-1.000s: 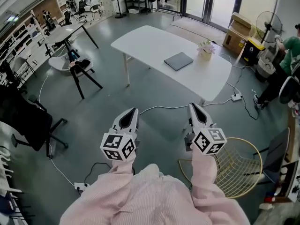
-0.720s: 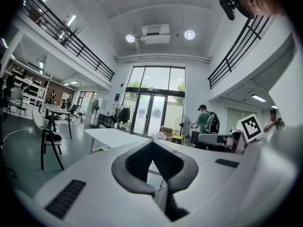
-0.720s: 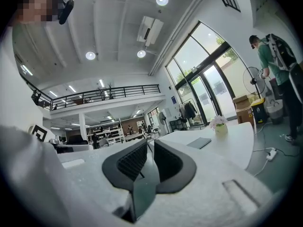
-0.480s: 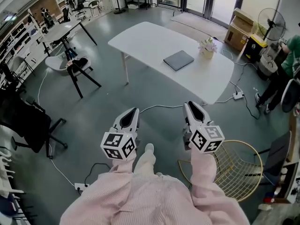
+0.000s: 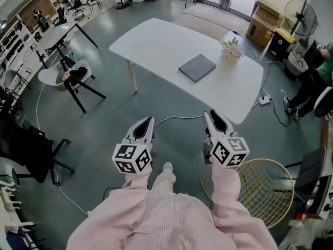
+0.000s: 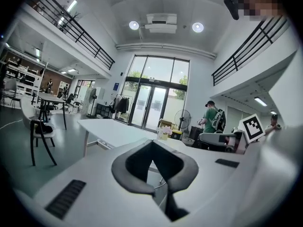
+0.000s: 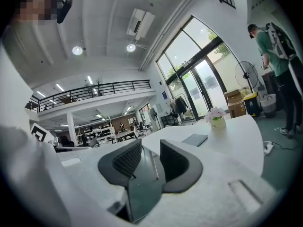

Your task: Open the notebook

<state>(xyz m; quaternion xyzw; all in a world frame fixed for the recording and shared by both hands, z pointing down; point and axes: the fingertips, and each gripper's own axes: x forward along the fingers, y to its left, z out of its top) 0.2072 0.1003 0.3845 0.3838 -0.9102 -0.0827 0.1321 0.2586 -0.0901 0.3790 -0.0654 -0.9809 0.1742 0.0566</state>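
Observation:
A closed grey notebook [image 5: 196,67] lies flat on the white table [image 5: 156,40], well ahead of both grippers. In the right gripper view the notebook [image 7: 195,139] shows far off on the table top. My left gripper [image 5: 144,123] hangs over the floor short of the table, its tips together and nothing in it. Seen along its own jaws, the left gripper [image 6: 152,148] points at the table's edge [image 6: 113,129]. My right gripper [image 5: 214,116] is level with it on the right. A narrow gap stands between the pads of the right gripper [image 7: 150,148], which holds nothing.
A small pot of flowers [image 5: 232,49] stands on the table beyond the notebook. A wire chair [image 5: 263,189] is close at my right, a black-legged chair [image 5: 78,79] at the left. Cables [image 5: 177,120] run over the floor. A person in green [image 5: 327,53] stands by boxes at far right.
The table and notebook have drawn nearer and lower in the head view as I step forward. Both grippers keep the same pose before me.

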